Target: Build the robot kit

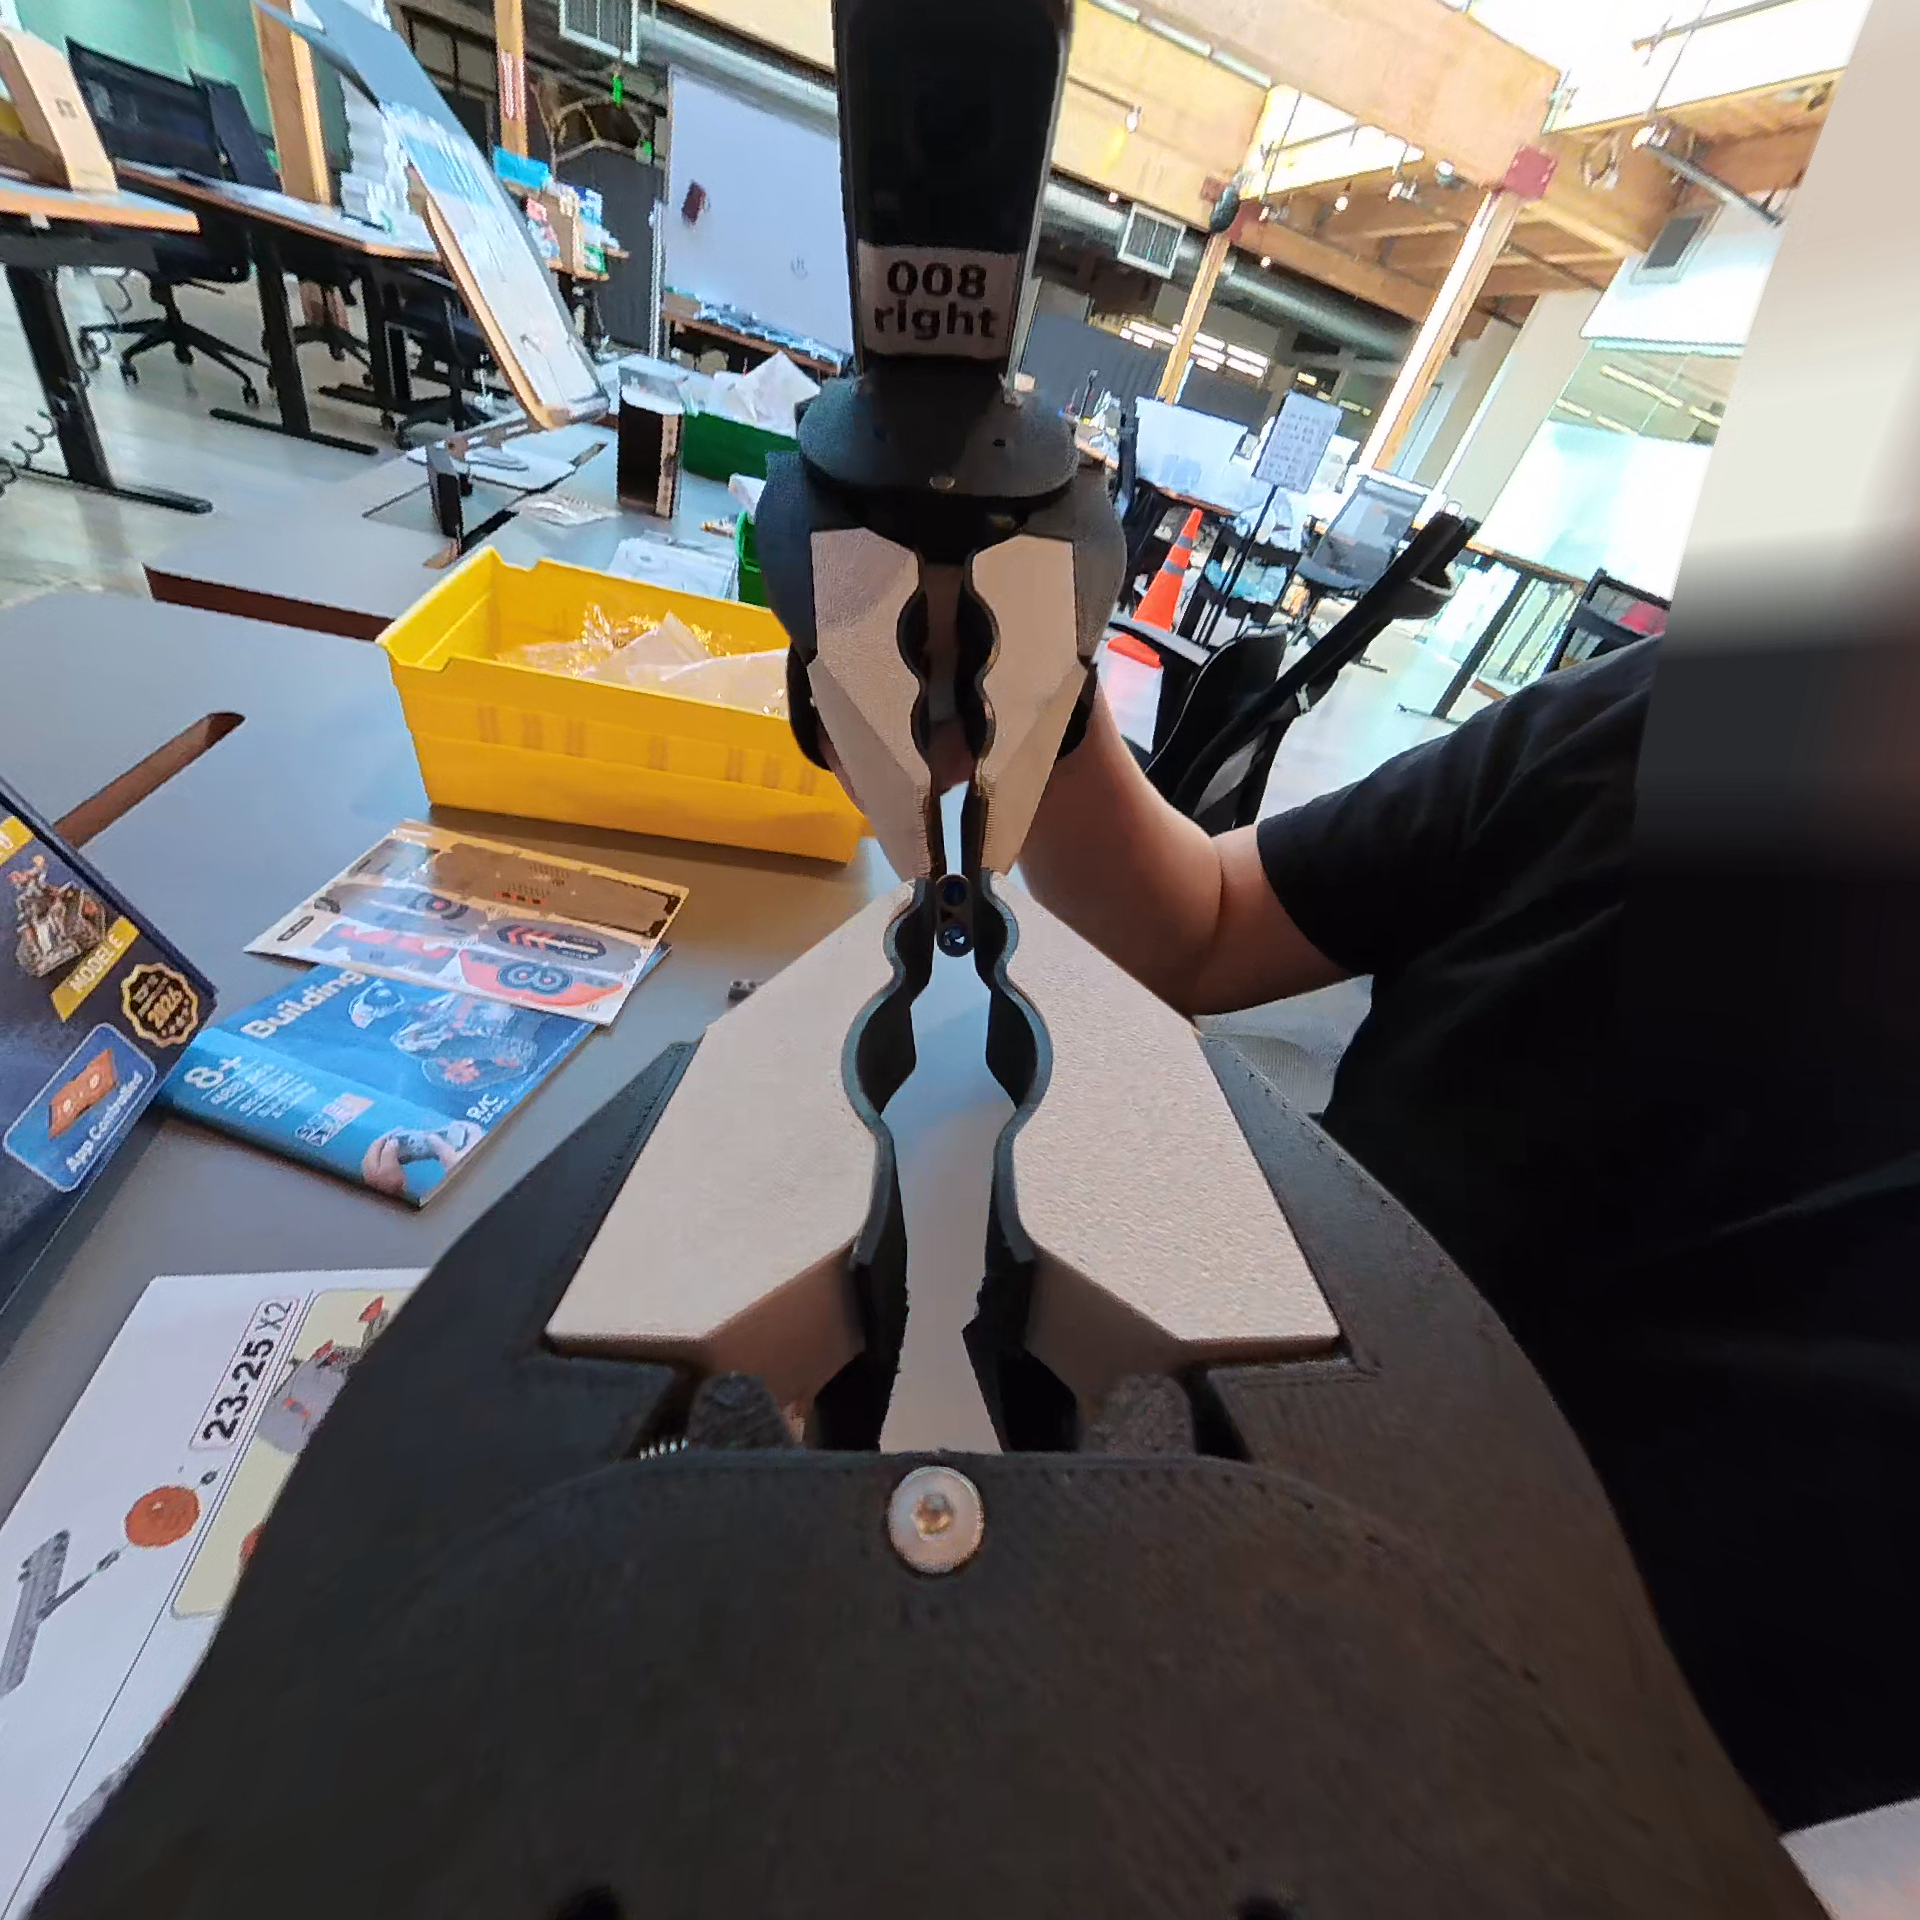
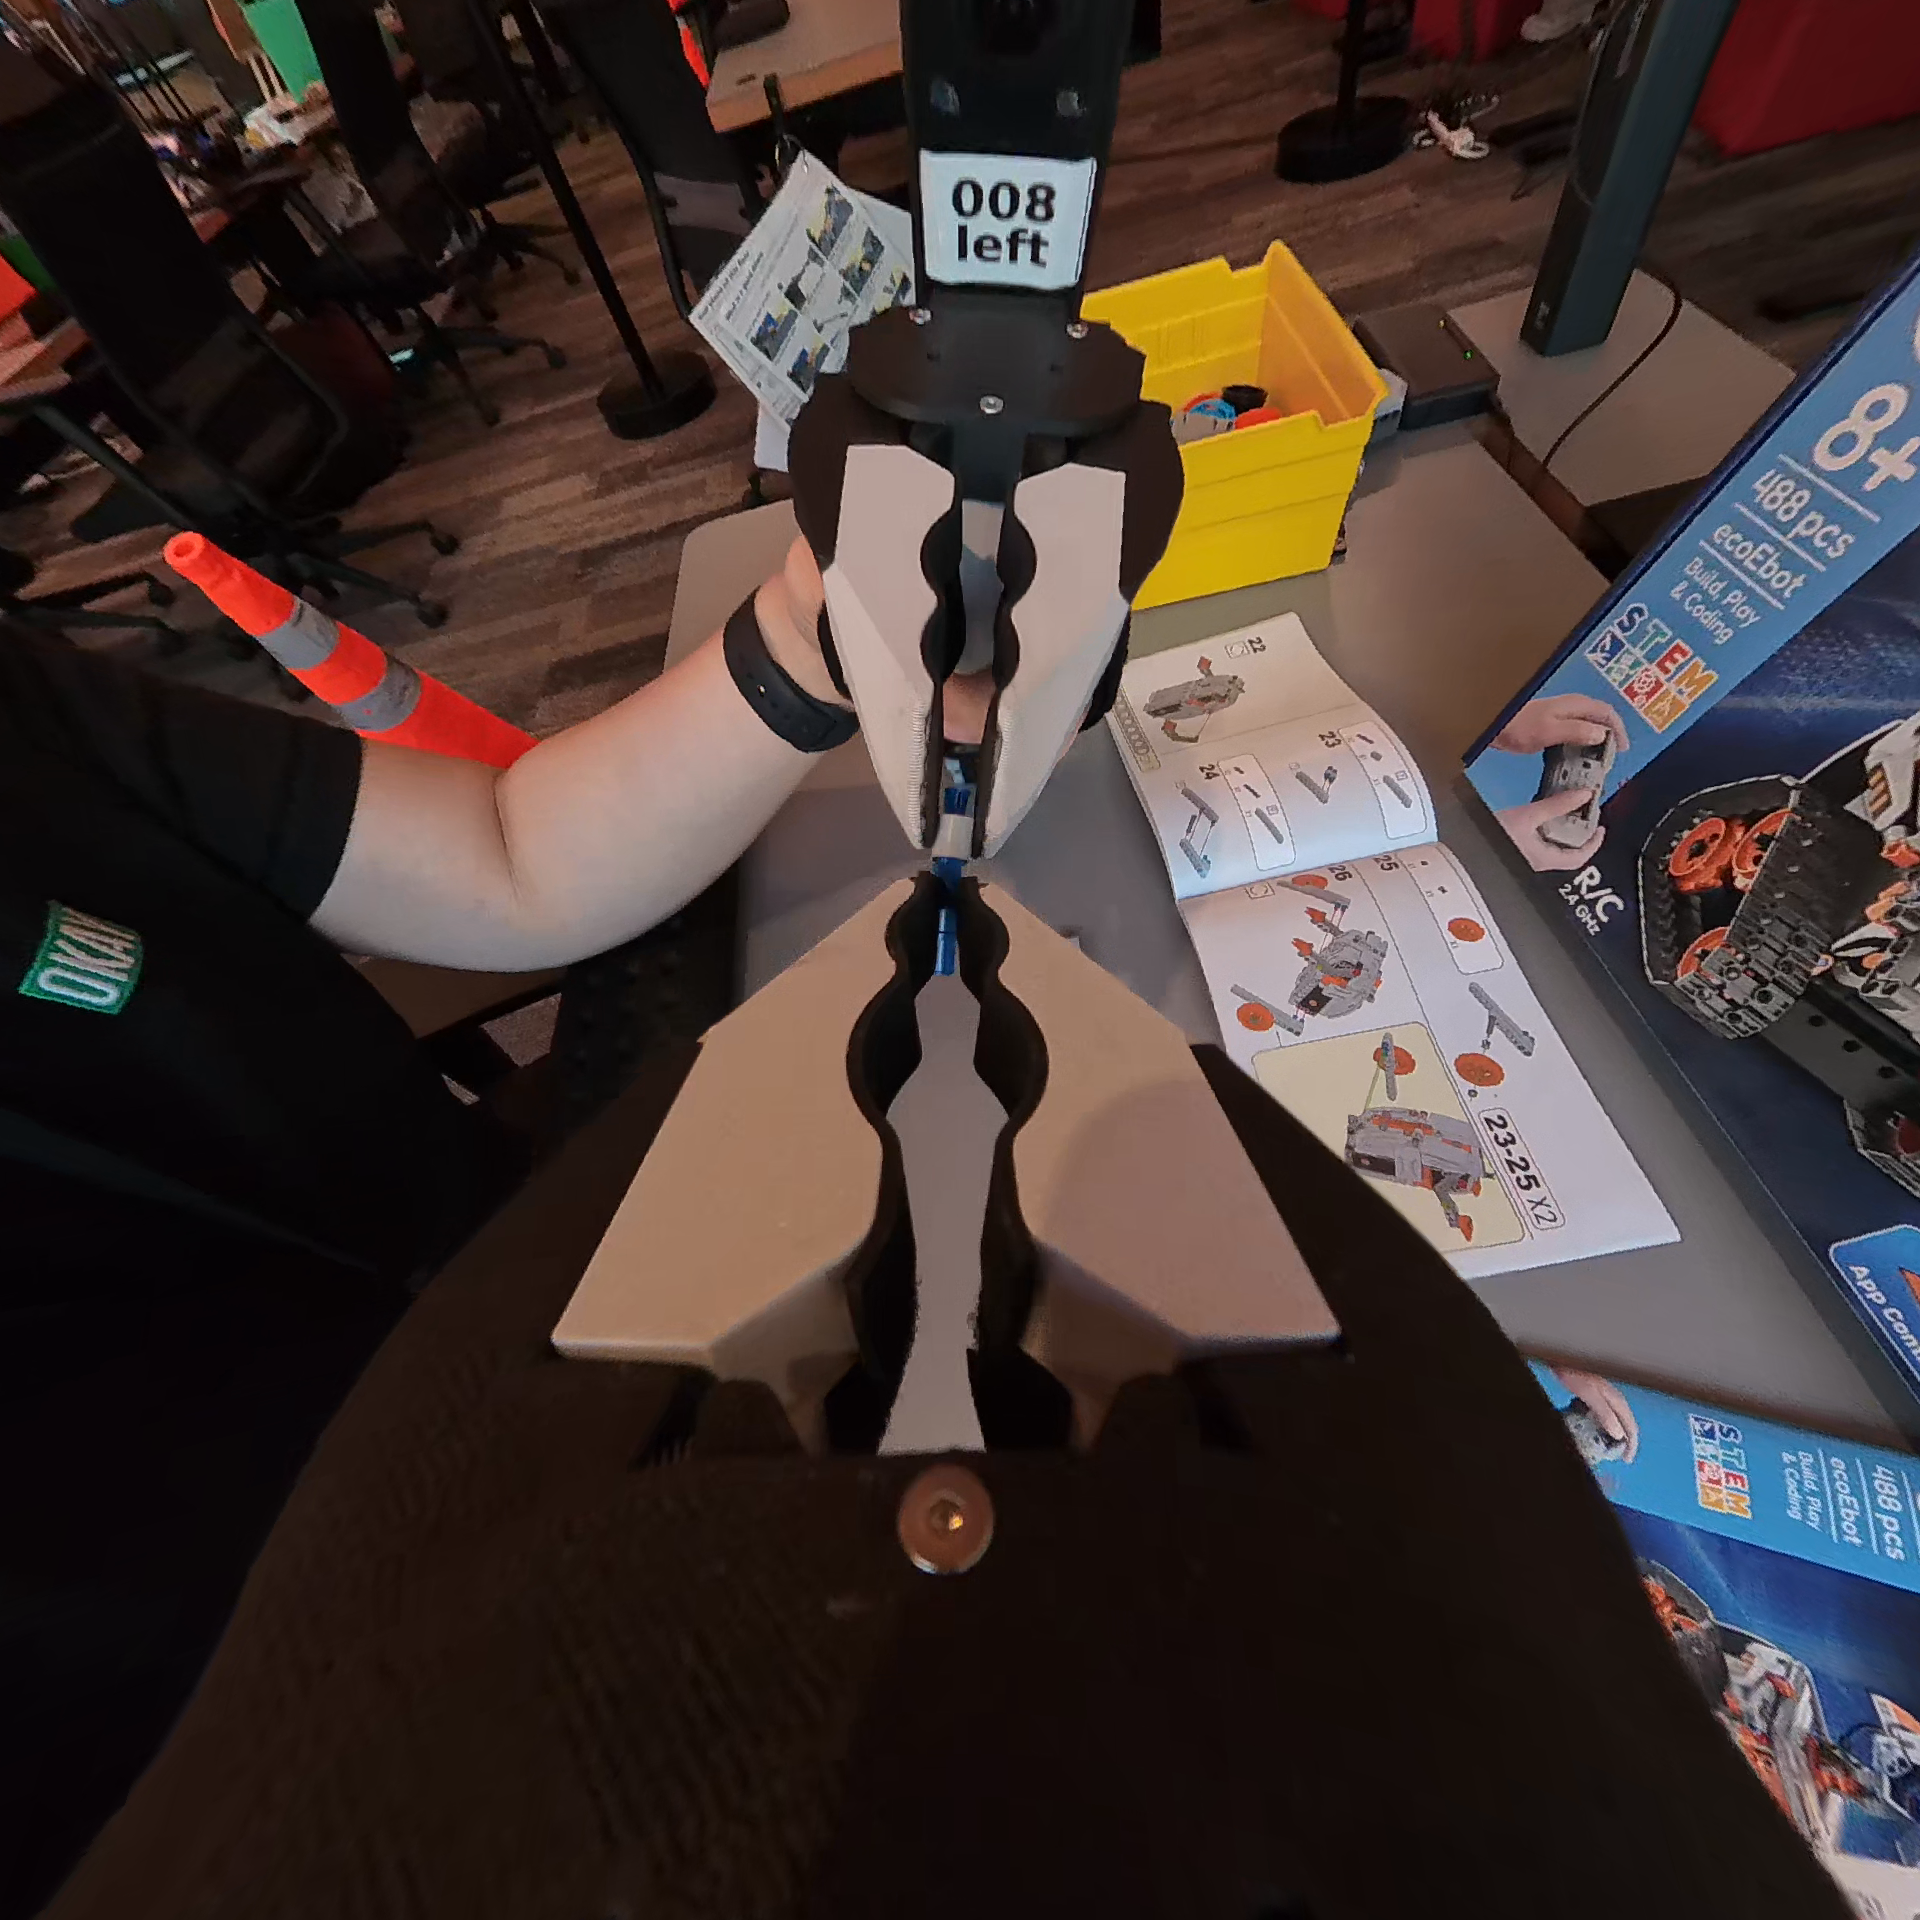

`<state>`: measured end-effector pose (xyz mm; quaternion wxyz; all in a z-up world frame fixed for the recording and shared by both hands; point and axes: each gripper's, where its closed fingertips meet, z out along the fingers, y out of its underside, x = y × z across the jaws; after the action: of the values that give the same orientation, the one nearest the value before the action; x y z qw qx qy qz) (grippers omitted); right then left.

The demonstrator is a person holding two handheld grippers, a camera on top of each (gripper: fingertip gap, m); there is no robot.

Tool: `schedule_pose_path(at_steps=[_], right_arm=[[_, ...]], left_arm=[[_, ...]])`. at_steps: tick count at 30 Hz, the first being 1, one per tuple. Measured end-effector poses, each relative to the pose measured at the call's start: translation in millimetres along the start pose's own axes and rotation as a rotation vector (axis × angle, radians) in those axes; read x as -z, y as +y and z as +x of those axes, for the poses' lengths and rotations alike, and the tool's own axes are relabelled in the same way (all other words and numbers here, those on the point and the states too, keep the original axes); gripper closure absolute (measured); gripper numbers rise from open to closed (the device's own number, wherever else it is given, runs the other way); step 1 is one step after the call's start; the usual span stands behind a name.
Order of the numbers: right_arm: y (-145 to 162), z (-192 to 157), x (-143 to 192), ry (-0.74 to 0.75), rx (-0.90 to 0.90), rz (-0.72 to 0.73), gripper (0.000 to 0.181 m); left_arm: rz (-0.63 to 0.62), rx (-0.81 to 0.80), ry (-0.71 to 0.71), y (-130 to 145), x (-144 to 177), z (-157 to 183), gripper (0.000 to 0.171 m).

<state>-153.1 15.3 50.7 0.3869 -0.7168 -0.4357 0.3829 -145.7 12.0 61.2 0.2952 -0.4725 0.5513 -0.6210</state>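
Note:
My two grippers meet tip to tip above a grey table (image 1: 260, 665). My left gripper (image 1: 953, 916) is shut on a small dark building piece with blue pins (image 1: 953, 914). In the right wrist view the left gripper (image 2: 951, 831) comes in from the top, and that piece looks pale grey with blue (image 2: 954, 821). My right gripper (image 2: 943, 920) is shut on a small blue pin (image 2: 943, 935) that touches the left gripper's piece. In the left wrist view the right gripper (image 1: 953, 847) comes in from the top, its jaws nearly together. A person's hands hold both.
A yellow bin (image 1: 582, 727) with plastic bags stands behind, with a sticker sheet (image 1: 468, 914), a blue booklet (image 1: 364, 1081) and an open instruction manual (image 2: 1351, 935) on the table. A large toy box (image 2: 1714, 831) stands at the right. An orange cone (image 2: 343, 665) and office chairs stand beyond. My two grippers' fingertips are within a few centimetres of each other.

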Motion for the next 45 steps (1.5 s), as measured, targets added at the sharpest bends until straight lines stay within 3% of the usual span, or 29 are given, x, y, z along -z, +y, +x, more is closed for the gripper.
schedule_pose_path(at_steps=[23,26,33,40,45], right_arm=[[62.5,19.4,-25.3,0.159,0.103,-0.383,0.179],[58.0,22.7,-24.6,0.166,0.105,-0.349,0.179],[6.0,18.2,-10.8,0.075,0.1,0.014,0.178],[1.8,19.0,-13.5,0.075,0.081,0.053,0.178],[6.7,25.5,-12.1,0.231,0.202,-0.042,0.178]], left_arm=[[-0.438,-0.015,-0.173,70.3,-4.5,-22.7,0.166],[-0.399,-0.014,-0.181,65.3,-3.1,-25.7,0.166],[-0.053,0.04,-0.081,12.4,8.4,-17.9,0.166],[-0.021,0.057,-0.077,9.3,12.4,-18.5,0.166],[-0.042,0.091,-0.101,13.3,9.6,-24.5,0.166]])
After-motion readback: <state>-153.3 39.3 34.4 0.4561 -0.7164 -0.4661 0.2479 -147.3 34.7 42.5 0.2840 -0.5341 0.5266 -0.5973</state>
